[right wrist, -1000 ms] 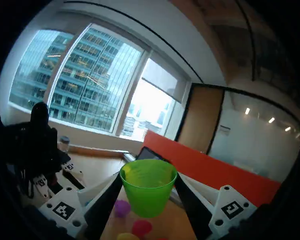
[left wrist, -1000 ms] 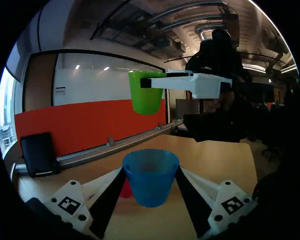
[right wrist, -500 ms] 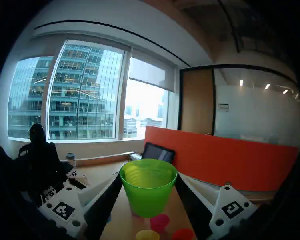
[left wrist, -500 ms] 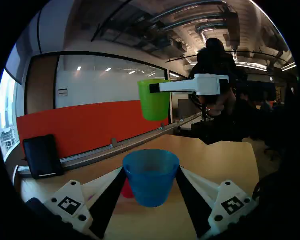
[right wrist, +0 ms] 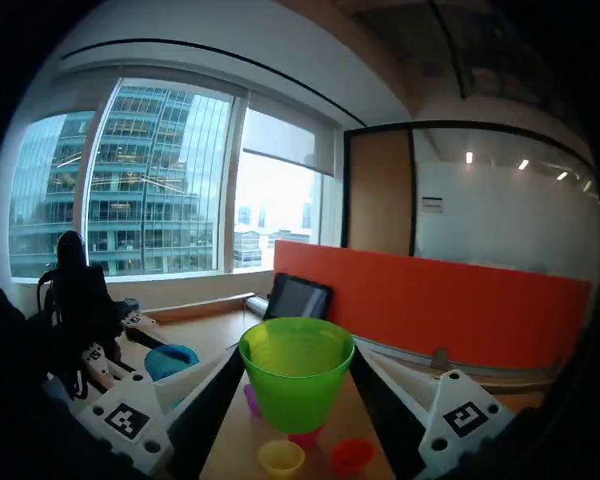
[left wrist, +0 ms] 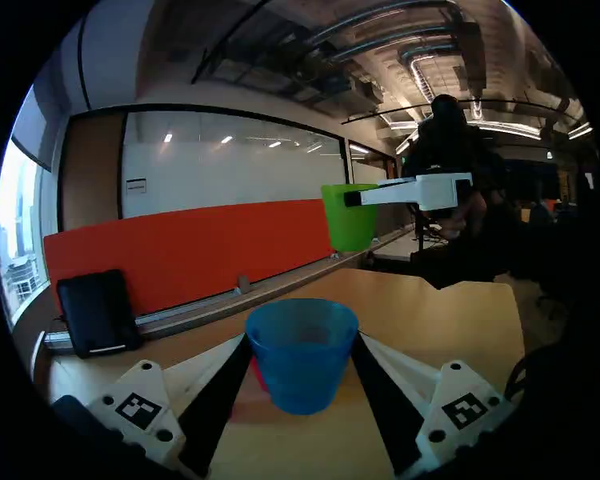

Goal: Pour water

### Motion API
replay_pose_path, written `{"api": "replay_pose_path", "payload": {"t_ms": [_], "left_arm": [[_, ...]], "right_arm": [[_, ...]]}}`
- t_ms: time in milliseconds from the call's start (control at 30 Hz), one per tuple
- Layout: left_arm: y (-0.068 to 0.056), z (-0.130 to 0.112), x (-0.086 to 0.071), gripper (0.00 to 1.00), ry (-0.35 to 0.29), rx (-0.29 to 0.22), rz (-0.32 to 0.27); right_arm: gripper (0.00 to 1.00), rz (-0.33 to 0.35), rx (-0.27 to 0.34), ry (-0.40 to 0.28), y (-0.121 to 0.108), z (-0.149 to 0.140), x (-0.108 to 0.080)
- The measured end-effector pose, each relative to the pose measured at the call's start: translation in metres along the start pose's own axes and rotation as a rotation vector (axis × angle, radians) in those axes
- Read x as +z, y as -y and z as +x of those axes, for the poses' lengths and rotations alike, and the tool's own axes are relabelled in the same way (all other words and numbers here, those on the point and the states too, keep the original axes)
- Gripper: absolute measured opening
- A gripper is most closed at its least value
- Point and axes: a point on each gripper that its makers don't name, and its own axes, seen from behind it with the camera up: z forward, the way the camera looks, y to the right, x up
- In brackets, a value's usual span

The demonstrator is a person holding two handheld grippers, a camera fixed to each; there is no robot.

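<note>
My left gripper (left wrist: 302, 346) is shut on a blue cup (left wrist: 302, 360), held upright above the wooden table (left wrist: 428, 312). Farther off to the upper right, the right gripper (left wrist: 408, 192) carries a green cup (left wrist: 349, 216) upright in the air. In the right gripper view, my right gripper (right wrist: 297, 360) is shut on that green cup (right wrist: 297, 376). Low on the left there, the blue cup (right wrist: 170, 362) sits in the left gripper (right wrist: 136, 340), with a hand in a dark sleeve behind it. I cannot see water in either cup.
Small cups stand on the table below the green cup: yellow (right wrist: 281, 458), red (right wrist: 352, 456), purple (right wrist: 251, 398) and pink (right wrist: 304, 438). A red cup (left wrist: 256, 374) peeks from behind the blue one. A black tablet (left wrist: 96, 312) leans against the orange partition (left wrist: 188, 248).
In the left gripper view the green cup and right gripper have moved right, lower and farther off. The right gripper view has swung round, bringing in the blue cup and more small cups.
</note>
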Motion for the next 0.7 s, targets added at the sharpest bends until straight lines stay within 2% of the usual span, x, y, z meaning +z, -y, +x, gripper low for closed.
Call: {"api": "replay_pose_path", "payload": {"t_ms": [367, 700], "left_arm": [[0.019, 0.004, -0.009, 0.85, -0.003, 0.001, 0.044], [0.023, -0.003, -0.008, 0.85, 0.021, 0.005, 0.053]], "right_arm": [[0.93, -0.045, -0.008, 0.015, -0.022, -0.016, -0.02], [0.94, -0.043, -0.008, 0.039, -0.026, -0.034, -0.027]]}}
